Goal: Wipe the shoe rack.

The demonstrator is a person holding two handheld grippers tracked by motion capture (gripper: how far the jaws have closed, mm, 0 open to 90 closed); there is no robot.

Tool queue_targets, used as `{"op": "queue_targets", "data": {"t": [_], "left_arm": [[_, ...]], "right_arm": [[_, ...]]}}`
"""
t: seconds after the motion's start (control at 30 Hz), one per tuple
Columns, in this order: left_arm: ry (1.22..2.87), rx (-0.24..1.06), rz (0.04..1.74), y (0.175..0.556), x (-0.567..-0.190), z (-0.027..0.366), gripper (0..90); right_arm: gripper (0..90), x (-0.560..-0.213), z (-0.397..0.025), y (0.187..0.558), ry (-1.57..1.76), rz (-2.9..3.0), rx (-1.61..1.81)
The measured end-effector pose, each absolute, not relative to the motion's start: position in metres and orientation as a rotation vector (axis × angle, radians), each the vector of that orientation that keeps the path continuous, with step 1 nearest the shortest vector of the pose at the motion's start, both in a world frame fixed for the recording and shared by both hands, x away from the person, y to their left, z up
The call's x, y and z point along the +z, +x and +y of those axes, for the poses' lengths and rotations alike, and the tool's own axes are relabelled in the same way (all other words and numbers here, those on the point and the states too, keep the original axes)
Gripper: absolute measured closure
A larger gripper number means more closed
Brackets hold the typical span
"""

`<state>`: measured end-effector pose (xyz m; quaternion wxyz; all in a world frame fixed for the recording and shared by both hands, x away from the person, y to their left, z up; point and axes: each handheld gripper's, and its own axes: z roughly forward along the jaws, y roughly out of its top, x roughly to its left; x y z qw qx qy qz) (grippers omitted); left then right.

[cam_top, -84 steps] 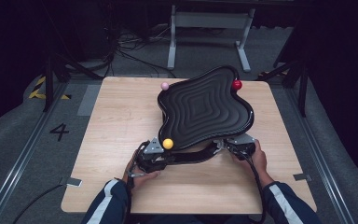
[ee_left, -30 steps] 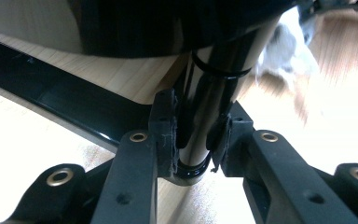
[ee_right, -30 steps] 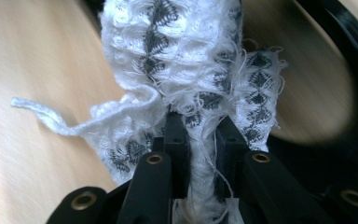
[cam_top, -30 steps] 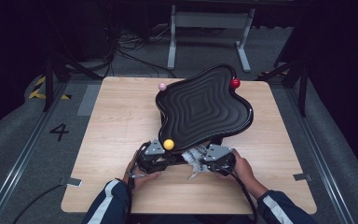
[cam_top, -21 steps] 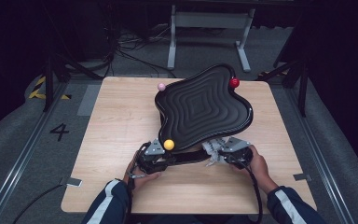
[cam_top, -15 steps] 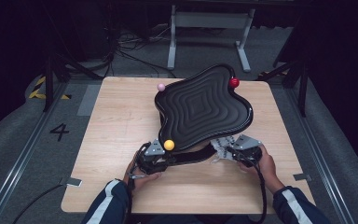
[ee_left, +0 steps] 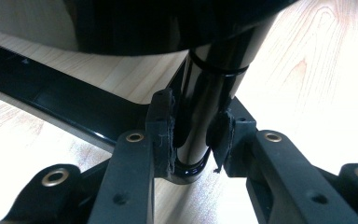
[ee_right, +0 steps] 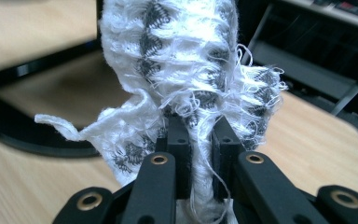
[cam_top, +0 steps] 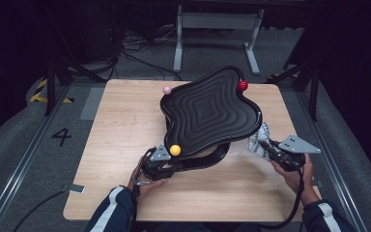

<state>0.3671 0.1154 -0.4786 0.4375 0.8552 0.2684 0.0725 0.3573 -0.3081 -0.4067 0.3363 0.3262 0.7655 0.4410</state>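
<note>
Stage reached: stand secured, cloth in hand, wiping not yet begun, judging by the layout.

Done so far:
- Left gripper [cam_top: 161,160]: closed on the post [ee_left: 212,88] of the tray [cam_top: 210,111]. Fingers [ee_left: 161,126] pressed against both sides of the post, just above the black base [ee_left: 51,100]. Held at the near left corner of the stand, beneath the yellow ball [cam_top: 175,150].
- Right gripper [cam_top: 266,146]: closed on the cloth [cam_top: 258,139]. Fingers [ee_right: 177,140] nearly together, with a bunched fold of white, dark-patterned weave pinched between them and the rest standing up in a loose, frayed wad above the tips.

Position of the work:
- Tray on the bench [cam_top: 121,125], right of centre, raised on its stand, ribbed face upward and tilted. Pink ball [cam_top: 166,90] at the far left corner, red ball [cam_top: 242,85] at the far right corner.
- Cloth just beside the near right edge of the tray, at rim level. Cannot tell whether touching the rim or just clear of it.

Left to do, as judged:
- Bring the cloth over the rim and onto the ribbed face.
- Wipe across the ridges, from the near right edge toward the far corners.
- Keep the post clamped throughout, to stop the stand sliding or tipping under wiping pressure.
- Steer clear of the balls at the corners.

No marks, dust or wiped streaks discernible on the tray face.
</note>
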Motion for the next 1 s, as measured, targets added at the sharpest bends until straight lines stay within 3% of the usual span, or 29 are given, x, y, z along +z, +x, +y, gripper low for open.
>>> {"op": "queue_targets", "data": {"t": [0.4, 1.0], "left_arm": [[2.127, 0.197, 0.666, 0.367, -0.479, 0.111, 72.2], [2.141, 0.19, 0.627, 0.373, -0.479, 0.099, 72.5]], "right_arm": [[81.7, -0.355, -0.303, 0.321, 0.719, 1.796, 1.263], [81.5, -0.361, -0.226, 0.328, 0.451, 1.99, 1.164]]}}
